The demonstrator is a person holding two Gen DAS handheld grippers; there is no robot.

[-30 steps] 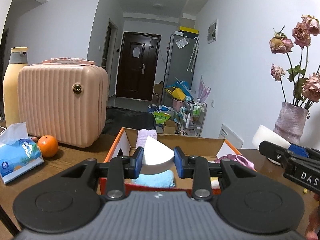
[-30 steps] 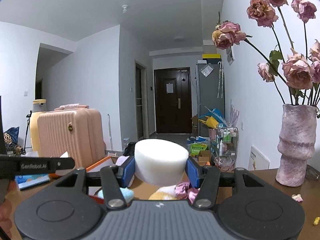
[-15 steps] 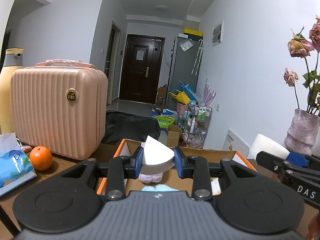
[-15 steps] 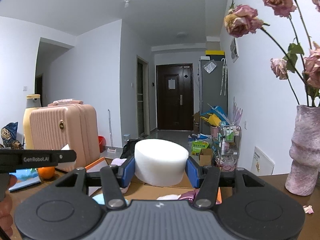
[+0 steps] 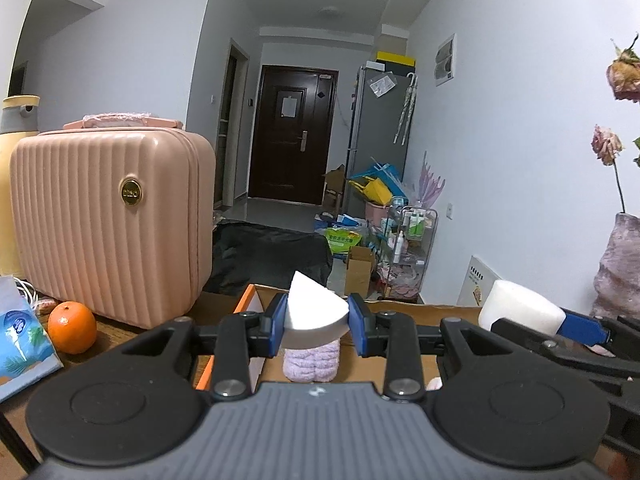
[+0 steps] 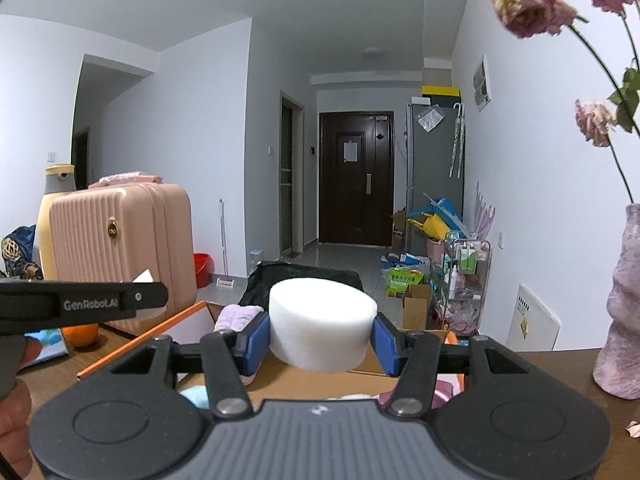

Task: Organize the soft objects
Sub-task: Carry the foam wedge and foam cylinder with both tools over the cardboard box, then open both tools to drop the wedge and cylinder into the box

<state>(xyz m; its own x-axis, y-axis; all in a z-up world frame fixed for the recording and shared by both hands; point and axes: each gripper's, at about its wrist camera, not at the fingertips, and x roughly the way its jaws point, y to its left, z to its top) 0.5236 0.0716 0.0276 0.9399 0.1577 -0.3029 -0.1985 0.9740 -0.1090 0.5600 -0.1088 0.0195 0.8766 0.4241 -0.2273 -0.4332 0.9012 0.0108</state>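
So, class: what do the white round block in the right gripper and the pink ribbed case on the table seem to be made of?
White round block: probably foam, matte with a fine grainy surface and no shine. Pink ribbed case: likely hard plastic, with a smooth satin shell, moulded ridges and soft highlights; its round badge looks like gold metal.

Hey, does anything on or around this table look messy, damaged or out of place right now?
Mostly the flowers: the pink roses in the mottled purple vase are dried and drooping, and a fallen petal lies on the brown wooden table. The hallway floor beyond is cluttered with bags and boxes. Nothing looks spilled.
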